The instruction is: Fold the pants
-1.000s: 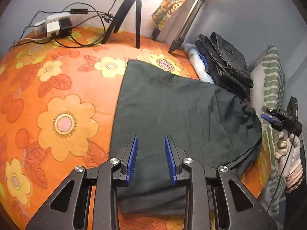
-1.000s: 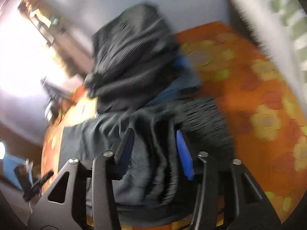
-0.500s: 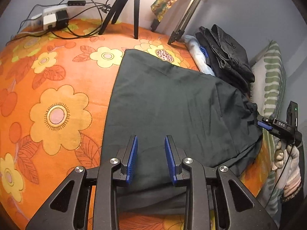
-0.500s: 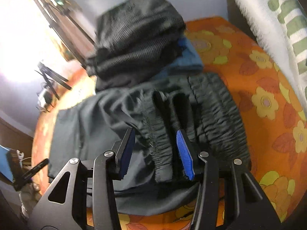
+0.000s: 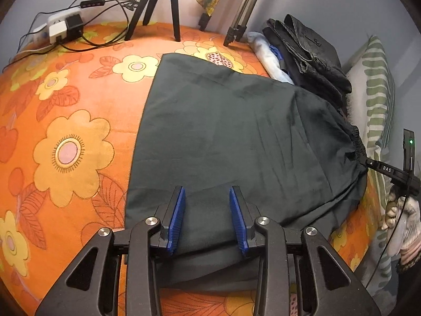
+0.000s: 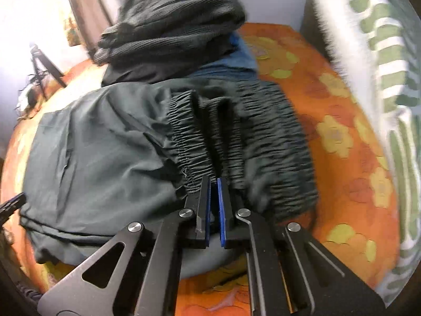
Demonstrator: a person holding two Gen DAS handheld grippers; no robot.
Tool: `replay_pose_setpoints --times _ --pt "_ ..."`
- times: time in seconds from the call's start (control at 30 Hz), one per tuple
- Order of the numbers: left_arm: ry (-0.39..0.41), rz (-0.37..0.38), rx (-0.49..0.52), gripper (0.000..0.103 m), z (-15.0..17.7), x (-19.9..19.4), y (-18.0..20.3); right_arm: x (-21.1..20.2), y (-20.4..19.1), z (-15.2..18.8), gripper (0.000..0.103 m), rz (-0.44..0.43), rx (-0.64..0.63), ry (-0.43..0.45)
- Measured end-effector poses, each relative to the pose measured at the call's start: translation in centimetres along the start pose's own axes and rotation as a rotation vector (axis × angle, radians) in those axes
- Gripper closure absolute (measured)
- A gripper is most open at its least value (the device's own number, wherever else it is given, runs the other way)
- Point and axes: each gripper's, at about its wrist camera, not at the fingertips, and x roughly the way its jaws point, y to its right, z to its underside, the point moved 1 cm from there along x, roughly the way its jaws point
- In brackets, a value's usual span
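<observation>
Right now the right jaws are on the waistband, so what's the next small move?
Probably lift the waistband a little and start carrying it over the pants toward the leg end. The right gripper is pinched on the elastic; the left gripper, jaws opening, straddles the cloth without gripping.

Left hand-held gripper (image 5: 206, 202): black angular frame, triangular cut-outs, round silver screws, ribbed blue pads. Right hand-held gripper (image 6: 214, 184): same build; side body marked "DAS", green light, thin black cable. Hand (image 5: 402, 210) wears a pale knit glove (cuff pinkish).
</observation>
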Motion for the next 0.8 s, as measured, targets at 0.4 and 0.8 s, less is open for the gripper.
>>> replay_pose_setpoints --times 0.4,0.8 --pt "0.026 0.045 0.013 0.07 -0.5 -0.7 1.5 -3.0 -2.4 -5.1 0.092 -0.122 0.07 0.173" --pt "-0.032 -0.005 0.081 0.07 1.1 0.6 0.8 4.5 -1.4 -5.8 0.093 0.021 0.089 0.071"
